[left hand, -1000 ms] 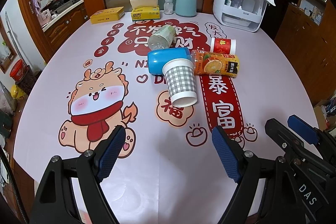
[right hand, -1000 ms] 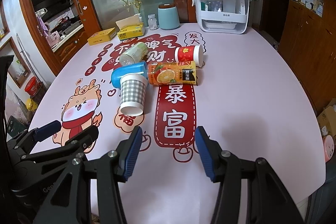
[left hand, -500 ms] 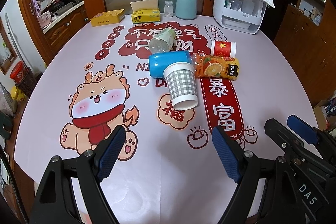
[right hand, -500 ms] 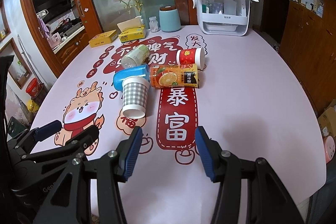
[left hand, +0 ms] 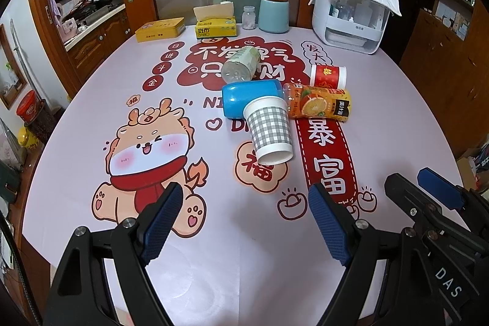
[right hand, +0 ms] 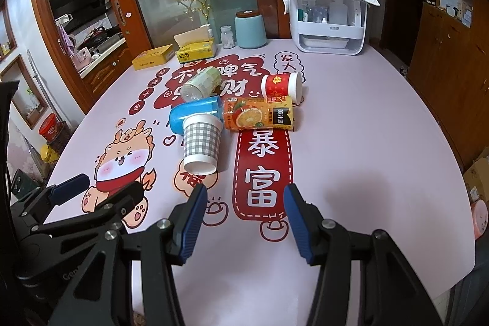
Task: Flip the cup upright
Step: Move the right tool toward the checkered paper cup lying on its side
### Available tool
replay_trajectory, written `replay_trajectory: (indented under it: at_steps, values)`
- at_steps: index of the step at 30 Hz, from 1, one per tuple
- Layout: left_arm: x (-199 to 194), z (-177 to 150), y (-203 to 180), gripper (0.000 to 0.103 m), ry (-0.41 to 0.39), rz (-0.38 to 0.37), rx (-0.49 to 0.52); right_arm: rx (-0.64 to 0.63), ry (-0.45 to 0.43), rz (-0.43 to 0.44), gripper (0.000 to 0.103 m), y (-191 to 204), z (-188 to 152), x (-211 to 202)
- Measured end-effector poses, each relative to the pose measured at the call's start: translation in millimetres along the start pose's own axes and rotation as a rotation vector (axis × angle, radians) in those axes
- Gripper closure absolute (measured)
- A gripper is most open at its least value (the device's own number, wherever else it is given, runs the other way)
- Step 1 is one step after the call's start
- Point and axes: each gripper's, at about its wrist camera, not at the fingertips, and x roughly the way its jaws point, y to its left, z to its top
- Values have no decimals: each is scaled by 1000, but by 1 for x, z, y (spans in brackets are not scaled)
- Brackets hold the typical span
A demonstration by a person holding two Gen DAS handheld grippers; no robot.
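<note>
Both tools are spread wide w/ nothing between the pads: left gripper [left hand: 241,219] and right gripper [right hand: 244,222] hover over the near edge of the tabletop [left hand: 397,99], side by side, neither touching anything.

Target, as I read it: the checked paper cup [left hand: 270,128] lying on its side near the middle of the tabletop, wider end resting against the blue cup [left hand: 249,98], narrower white end pointing toward the near edge. Which end is the open mouth I can't tell for sure. Orange juice bottle [left hand: 318,105] lies just beside it toward the right edge; red cup [left hand: 328,76] and clear bottle [left hand: 241,67] lie behind, toward the far edge. All of them are on their sides, so "cup" is ambiguous; the checked one is nearest and least boxed in.

Step in hand, judged: approach, nothing gripped yet.

To do it well:
- go in w/ one tool only, prob. the right one, which sits closer in line w/ the cup
- close across the cup's body, pads on opposite sides, mid-length; it's thin paper, so squeeze lightly or it'll crush
- lift a bit before rotating so the rim doesn't drag the blue cup or nudge the juice bottle
- check which end is open before setting down; place it on bare tabletop toward the near edge, then let go straight.
</note>
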Motion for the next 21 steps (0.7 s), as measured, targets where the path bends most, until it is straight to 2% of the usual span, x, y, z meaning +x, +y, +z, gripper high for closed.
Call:
replay_trajectory:
  at_steps: [16,21]
  values:
    - [11,3,23,20,0,-23,-34,-37,11,19,50,20,6,13]
    - [13,3,31,20,-29,-45,-42,-53,9,50,51,23,9,17]
